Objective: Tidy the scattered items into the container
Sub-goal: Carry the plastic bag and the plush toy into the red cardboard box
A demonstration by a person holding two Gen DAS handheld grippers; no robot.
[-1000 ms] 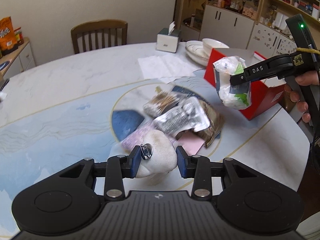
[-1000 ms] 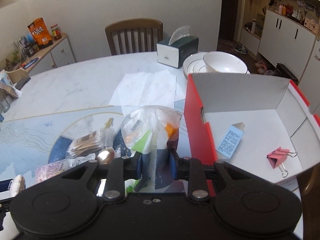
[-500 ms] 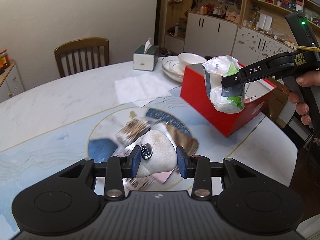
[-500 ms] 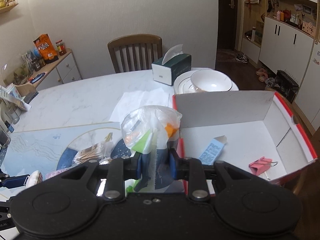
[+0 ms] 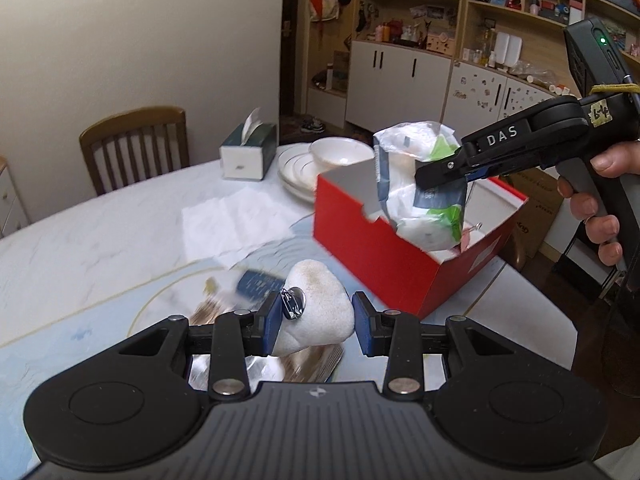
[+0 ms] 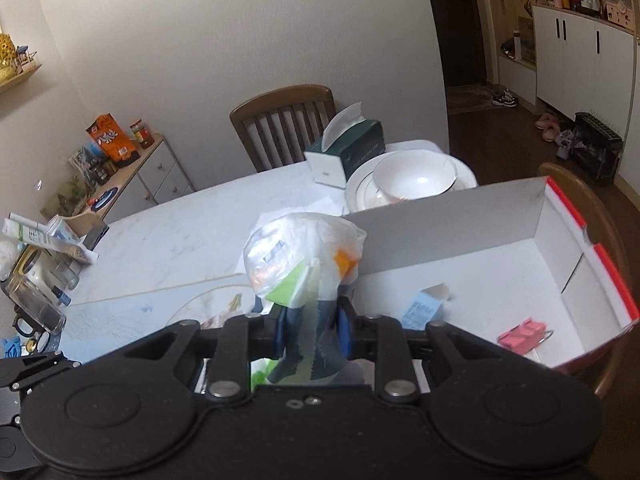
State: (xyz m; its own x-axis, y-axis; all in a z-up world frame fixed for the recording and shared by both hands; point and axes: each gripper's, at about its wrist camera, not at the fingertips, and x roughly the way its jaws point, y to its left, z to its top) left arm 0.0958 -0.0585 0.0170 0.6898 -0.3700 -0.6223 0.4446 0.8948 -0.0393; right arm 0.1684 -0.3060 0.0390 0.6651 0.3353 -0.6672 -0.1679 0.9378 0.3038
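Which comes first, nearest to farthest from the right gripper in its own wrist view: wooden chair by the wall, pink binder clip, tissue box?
1. Pink binder clip, on the red box floor, just right of the right gripper.
2. Tissue box, on the table beyond the box's back wall.
3. Wooden chair, behind the table, against the wall.

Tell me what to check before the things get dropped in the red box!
1. Right hand-held gripper holds the packet: ok, pads squeeze its lower end.
2. Left hand-held gripper holds the white lump: ok.
3. Packet is over the red box: ok in the left view, at the near wall.
4. Lump is over the box: not ok, it is short of it.
5. Room inside the box: ok, only a blue carton and pink clip lie there.
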